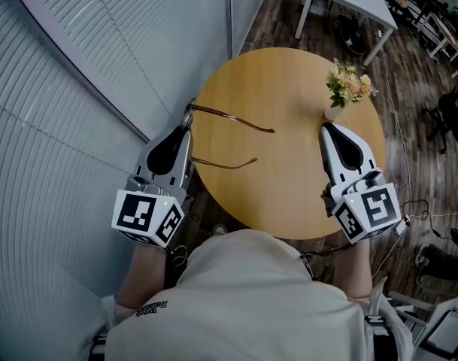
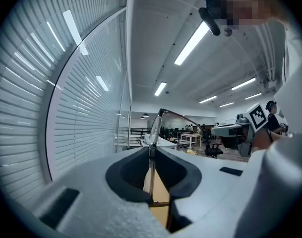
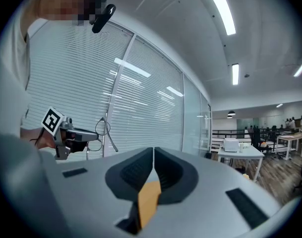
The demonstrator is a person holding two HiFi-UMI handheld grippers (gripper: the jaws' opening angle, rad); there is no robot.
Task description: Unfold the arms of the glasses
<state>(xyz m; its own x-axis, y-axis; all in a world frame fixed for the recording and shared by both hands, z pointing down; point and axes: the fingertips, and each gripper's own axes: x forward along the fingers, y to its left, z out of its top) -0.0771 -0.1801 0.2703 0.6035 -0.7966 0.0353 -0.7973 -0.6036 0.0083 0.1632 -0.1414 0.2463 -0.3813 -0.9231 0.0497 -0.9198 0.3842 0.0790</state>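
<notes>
Round wooden desk point(image 1: 289, 194) beside window blinds point(image 1: 78, 89): the left tongs point(image 1: 186, 128) are clamped on the glasses point(image 1: 230, 114), apparently at the lens rim, with both arms spread and reaching out over the desktop. The right tongs point(image 1: 324, 127) hover pressed together, holding nothing, just short of a small vase of flowers point(image 1: 349, 85).

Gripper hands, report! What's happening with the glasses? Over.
Left gripper shut on glasses. Right gripper shut, empty. Both arms unfolded. Flowers beside right gripper.
</notes>
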